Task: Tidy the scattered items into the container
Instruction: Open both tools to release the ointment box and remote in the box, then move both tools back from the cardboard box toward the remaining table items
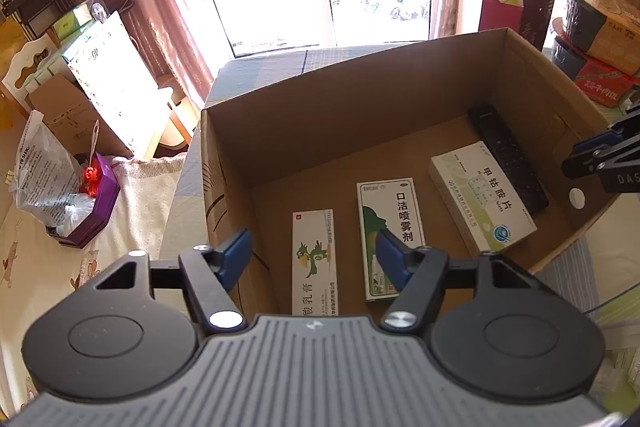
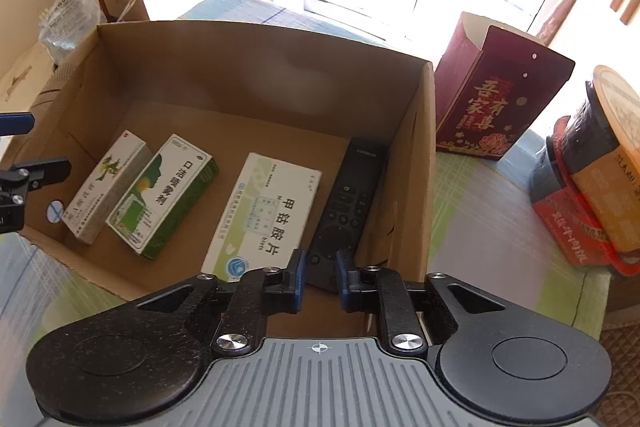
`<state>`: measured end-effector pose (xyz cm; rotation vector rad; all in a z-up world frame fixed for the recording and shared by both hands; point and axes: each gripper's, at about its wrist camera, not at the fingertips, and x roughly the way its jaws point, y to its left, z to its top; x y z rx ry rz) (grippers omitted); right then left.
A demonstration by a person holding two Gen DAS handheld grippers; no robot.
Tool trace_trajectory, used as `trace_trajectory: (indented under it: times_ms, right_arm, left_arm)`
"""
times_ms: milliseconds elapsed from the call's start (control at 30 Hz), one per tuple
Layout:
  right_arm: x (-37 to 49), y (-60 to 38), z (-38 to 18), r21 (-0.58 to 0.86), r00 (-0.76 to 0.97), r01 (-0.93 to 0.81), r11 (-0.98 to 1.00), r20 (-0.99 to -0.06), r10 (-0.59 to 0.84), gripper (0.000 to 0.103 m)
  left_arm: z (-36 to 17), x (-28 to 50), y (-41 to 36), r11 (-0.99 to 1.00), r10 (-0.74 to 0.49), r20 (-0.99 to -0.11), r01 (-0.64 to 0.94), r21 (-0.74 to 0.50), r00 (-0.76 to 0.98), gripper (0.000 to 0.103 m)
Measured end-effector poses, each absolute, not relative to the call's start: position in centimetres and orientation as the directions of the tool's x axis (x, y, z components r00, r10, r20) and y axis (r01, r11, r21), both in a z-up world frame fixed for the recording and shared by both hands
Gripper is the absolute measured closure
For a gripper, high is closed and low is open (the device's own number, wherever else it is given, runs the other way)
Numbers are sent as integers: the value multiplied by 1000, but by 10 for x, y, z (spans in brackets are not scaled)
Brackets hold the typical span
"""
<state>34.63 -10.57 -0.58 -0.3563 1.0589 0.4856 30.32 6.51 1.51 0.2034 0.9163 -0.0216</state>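
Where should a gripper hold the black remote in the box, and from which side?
Grip the remote across its narrow width near the middle, coming from above. It lies flat between the cardboard box wall and a white medicine box, so sideways approach looks blocked.

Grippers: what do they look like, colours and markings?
Both alike: left gripper and right gripper have blue fingers on black linkage arms with silver pivot screws, round black side discs, and a grey ribbed body bearing a small crosshair mark.
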Motion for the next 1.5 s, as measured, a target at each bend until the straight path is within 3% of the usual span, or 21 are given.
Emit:
trace_trajectory:
  times_ms: [33, 433, 1500]
  right_arm:
    - [343, -107, -4, -43, 412, -535, 844, -885, 217, 24]
    - [321, -114, 10, -27, 462, -502, 864, -853, 242, 24]
    - [217, -171, 57, 72, 552, -465, 882, -755, 353, 24]
  left_arm:
    - [17, 301, 65, 981, 65, -788, 107, 163, 612, 33]
    - [36, 277, 61, 980, 54, -767, 113, 163, 639, 25]
    - [59, 184, 34, 974, -22, -739, 180, 135, 673, 22]
